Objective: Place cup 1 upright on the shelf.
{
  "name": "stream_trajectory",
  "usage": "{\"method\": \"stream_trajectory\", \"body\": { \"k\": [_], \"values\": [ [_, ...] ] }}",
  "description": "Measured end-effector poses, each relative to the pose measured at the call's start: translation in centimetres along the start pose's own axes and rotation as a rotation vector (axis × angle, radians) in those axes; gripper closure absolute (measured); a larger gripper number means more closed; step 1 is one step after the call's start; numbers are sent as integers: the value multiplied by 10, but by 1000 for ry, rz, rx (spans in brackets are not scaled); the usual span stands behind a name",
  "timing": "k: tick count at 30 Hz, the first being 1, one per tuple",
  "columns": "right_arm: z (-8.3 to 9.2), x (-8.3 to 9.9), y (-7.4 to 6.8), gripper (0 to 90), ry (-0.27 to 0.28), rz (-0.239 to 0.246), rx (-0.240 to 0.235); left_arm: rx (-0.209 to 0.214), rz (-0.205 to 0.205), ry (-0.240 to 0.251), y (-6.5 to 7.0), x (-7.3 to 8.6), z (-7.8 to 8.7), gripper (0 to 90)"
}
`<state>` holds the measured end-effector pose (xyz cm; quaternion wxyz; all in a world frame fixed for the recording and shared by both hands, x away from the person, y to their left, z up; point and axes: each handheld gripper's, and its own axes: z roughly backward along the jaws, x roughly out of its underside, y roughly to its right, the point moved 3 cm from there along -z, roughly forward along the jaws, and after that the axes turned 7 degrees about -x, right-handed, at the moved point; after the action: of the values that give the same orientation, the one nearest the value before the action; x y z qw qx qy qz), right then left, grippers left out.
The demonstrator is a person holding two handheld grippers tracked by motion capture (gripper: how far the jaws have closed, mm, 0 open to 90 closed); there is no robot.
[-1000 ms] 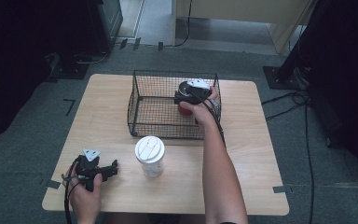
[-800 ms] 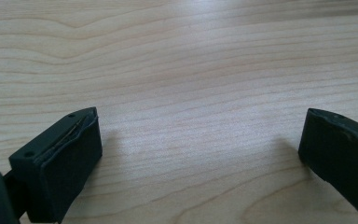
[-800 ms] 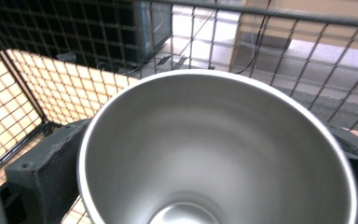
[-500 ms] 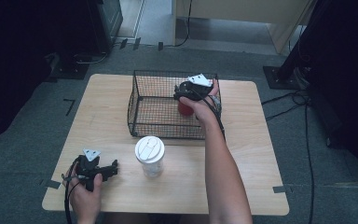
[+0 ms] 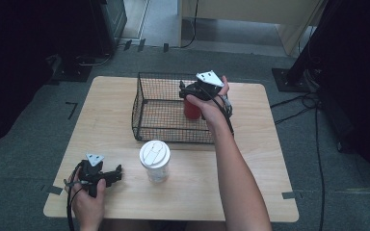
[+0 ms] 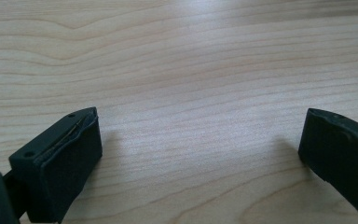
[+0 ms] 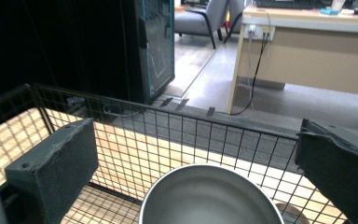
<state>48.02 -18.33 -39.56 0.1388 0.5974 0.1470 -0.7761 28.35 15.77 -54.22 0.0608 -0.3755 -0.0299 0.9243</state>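
Note:
A red cup [image 5: 191,109] with a bare metal inside [image 7: 212,198] stands upright in the black wire basket [image 5: 160,126]. My right gripper [image 5: 185,91] hovers just above the cup's rim. Its jaws have just been opening and stand wide, and the pads [image 7: 58,163] are clear of the cup below them. At the table's near left corner my left gripper [image 5: 118,173] rests open, and between its jaws [image 6: 200,121] lies only bare wood.
A clear cup with a white lid [image 5: 155,160] stands in front of the basket, between my two hands. The basket's far wall [image 7: 177,133] rises just beyond the red cup. The wooden table [image 5: 111,103] stands on grey carpet, with a desk [image 7: 307,51] farther off.
My right gripper has lifted off the red cup, which stays standing in the basket. The left hand and the lidded cup have not moved.

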Motion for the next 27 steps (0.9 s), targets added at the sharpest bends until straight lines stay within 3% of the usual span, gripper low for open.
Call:
{"method": "stream_trajectory", "body": {
  "k": [9,27],
  "values": [
    [29,-4,-7,0,39,-16,-7,2,0,-1,0,0,0,1],
    [99,12,-37,3,37,53,-82,2,2,1,0,0,0,1]
  ]
}}
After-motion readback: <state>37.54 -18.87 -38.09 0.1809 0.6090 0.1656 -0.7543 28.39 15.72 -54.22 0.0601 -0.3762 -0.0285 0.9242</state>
